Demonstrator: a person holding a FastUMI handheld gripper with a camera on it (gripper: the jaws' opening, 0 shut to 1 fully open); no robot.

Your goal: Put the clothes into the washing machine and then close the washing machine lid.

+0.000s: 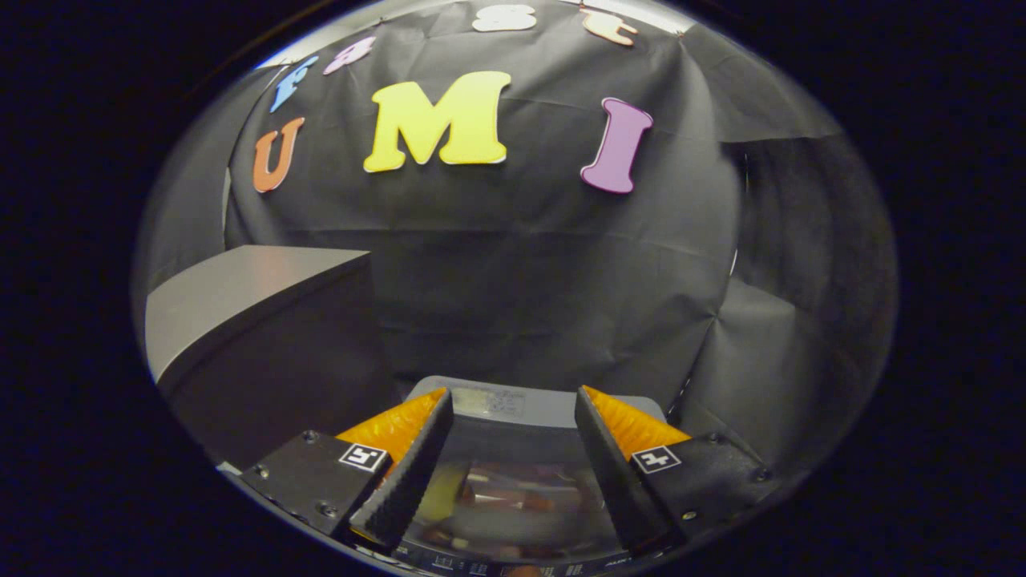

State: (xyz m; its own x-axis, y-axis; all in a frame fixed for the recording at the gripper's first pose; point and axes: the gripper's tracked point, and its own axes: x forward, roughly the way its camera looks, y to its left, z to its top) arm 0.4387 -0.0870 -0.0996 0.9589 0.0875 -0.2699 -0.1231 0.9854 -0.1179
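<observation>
**Washing machine lid down, gripper parted above it**

The washing machine [513,401] sits low in my view, at six o'clock, its grey back panel just beyond the fingertips. Its transparent lid [513,501] lies flat and closed between my two fingers, and through it I make out blurred clothes [501,497] in reddish and yellowish tones inside the drum. My gripper [513,413] hangs spread wide with nothing between its ridged black pads [409,473], released and apart from the lid as far as I can tell. At nine o'clock stands a grey cabinet [240,296], well apart from the machine. Black cloth wall [521,280] fills twelve o'clock.
</observation>
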